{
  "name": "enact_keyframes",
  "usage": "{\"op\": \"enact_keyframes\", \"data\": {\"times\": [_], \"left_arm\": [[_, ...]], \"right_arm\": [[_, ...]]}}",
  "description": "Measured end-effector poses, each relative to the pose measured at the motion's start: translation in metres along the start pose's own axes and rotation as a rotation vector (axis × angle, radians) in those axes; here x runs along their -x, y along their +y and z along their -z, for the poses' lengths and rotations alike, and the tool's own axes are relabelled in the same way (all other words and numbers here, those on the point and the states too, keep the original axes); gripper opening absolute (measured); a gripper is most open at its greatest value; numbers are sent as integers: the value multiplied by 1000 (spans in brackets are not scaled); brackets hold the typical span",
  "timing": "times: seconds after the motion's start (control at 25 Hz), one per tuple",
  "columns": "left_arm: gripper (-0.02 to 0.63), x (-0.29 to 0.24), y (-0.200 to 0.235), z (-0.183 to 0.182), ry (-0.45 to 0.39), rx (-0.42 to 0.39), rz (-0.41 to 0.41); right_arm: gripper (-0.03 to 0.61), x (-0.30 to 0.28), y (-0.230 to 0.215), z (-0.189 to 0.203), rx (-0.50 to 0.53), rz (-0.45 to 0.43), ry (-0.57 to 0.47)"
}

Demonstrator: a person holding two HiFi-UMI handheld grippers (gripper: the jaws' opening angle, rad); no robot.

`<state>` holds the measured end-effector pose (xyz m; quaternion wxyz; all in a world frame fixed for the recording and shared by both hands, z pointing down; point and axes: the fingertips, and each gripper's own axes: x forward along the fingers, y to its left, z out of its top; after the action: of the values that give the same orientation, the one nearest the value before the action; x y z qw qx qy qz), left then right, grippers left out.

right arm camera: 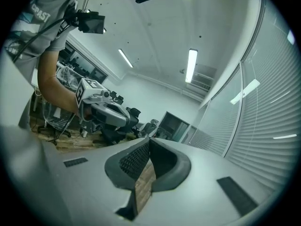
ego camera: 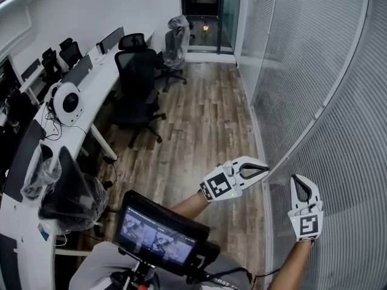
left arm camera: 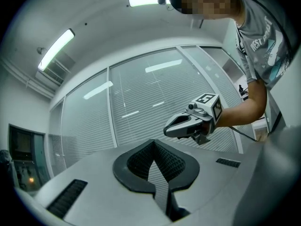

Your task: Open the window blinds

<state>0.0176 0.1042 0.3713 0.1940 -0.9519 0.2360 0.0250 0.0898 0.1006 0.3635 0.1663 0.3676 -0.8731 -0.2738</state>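
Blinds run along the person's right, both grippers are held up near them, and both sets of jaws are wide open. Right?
No: both sets of jaws are shut and empty. The left gripper view shows the left gripper with tips together; the right gripper view shows the same for the right gripper. The rest about the blinds stands.

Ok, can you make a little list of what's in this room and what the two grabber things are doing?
place: office with a wooden floor
window blinds: slats closed, along the curved glass wall on the right
left gripper: jaws shut, nothing in them, tip close to the blinds
right gripper: jaws shut, nothing in them, beside the blinds
office chairs: at the long white desk on the left
task progress: blinds not yet opened
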Motion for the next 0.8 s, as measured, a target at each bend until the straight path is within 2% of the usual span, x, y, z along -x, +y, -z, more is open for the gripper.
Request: {"op": "enact_keyframes", "data": {"times": [0.4, 0.6, 0.8], "left_arm": [[3, -40, 94, 38, -35, -22, 69], [3, -51, 125, 58, -40, -6, 84], [3, -81, 154, 75, -48, -3, 90]], "right_arm": [[-6, -87, -59, 25, 12, 76, 21], [-6, -120, -71, 40, 14, 72, 56], [-6, -143, -100, 63, 3, 83, 56]]}}
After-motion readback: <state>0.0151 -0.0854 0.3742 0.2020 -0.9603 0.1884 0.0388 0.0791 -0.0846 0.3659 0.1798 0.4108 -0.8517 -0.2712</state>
